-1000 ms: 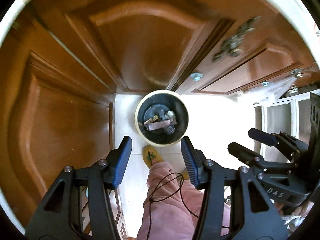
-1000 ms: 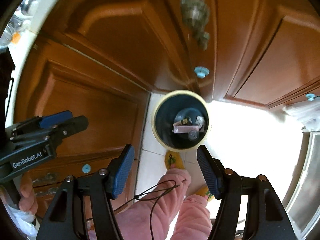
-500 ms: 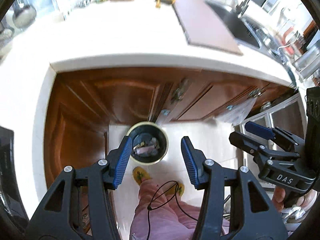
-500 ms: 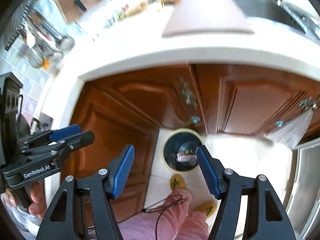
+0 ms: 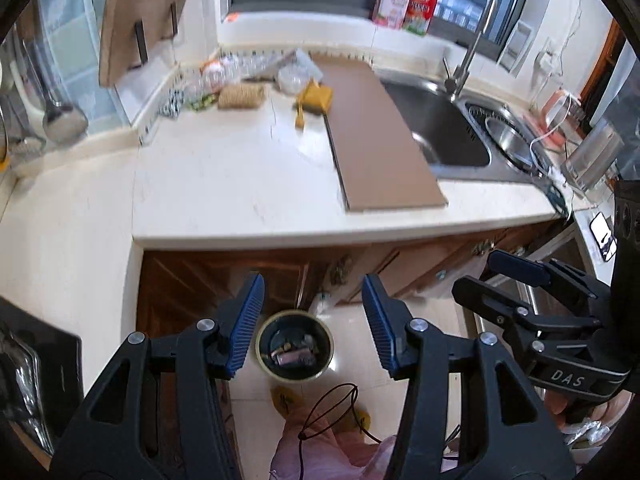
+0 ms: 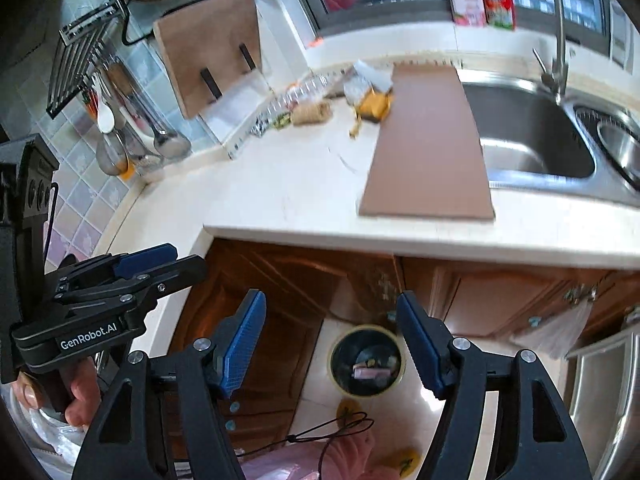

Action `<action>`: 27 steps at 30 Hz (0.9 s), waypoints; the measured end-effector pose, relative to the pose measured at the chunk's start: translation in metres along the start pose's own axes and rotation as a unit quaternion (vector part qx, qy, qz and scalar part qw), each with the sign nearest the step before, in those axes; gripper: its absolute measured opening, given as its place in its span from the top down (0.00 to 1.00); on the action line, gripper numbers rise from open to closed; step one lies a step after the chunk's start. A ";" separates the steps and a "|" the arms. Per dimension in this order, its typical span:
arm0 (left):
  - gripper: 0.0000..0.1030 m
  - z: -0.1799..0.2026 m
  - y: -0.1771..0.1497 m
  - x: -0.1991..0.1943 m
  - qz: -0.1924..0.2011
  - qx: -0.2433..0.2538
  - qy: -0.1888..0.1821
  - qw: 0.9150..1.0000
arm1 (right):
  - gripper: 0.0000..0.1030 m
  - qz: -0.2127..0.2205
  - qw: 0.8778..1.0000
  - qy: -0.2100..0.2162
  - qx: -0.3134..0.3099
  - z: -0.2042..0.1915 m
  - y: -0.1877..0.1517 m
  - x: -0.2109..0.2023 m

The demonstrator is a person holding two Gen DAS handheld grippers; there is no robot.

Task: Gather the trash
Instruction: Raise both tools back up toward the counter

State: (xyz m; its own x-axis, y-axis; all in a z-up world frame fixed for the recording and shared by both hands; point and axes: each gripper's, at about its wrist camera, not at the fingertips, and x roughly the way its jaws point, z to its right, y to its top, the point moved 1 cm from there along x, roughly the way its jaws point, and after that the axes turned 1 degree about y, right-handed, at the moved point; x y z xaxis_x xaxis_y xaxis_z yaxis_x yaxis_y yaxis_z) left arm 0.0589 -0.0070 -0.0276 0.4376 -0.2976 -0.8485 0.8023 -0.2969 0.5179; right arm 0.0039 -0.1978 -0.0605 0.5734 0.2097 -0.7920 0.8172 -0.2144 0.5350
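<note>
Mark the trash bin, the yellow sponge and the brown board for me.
trash bin (image 5: 325,338): left wrist view, on its right rim.
yellow sponge (image 5: 318,98): left wrist view, on its top face.
brown board (image 6: 430,140): right wrist view, on the middle of its flat top.

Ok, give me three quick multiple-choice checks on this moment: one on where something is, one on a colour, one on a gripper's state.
1. Where is the trash bin?
A. on the counter
B. on the floor by the cabinet doors
C. in the sink

2. What colour are the left gripper pads?
A. blue
B. red
C. green

3. What state is the right gripper in?
A. shut on a wrapper
B. shut on a sponge
C. open with nothing in it

Answers:
1 B: it stands on pale tiles below the wooden cabinet doors.
2 A: both ribbed pads are blue.
3 C: the fingers stand apart with only floor and bin seen between them.
</note>
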 end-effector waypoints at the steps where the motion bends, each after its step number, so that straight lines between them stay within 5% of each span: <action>1: 0.54 -0.002 0.008 -0.004 0.006 0.000 -0.001 1.000 | 0.33 0.005 1.000 -0.002 -0.002 -0.003 0.008 -0.005; 13: 0.54 -0.039 0.087 0.016 0.024 0.009 -0.008 1.000 | 0.33 0.051 0.998 -0.031 0.023 -0.006 0.096 0.005; 27: 0.54 -0.087 0.170 0.074 0.015 -0.026 -0.008 1.000 | 0.32 0.043 0.997 -0.050 0.032 0.008 0.211 0.060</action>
State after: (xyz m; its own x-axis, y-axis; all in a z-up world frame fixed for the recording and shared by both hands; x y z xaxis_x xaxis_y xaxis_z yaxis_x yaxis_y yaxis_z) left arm 0.2629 -0.0008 -0.0118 0.4552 -0.3203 -0.8307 0.8094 -0.2400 0.5360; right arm 0.2106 -0.2383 0.0024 0.6296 0.0916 -0.7715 0.7584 -0.2883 0.5846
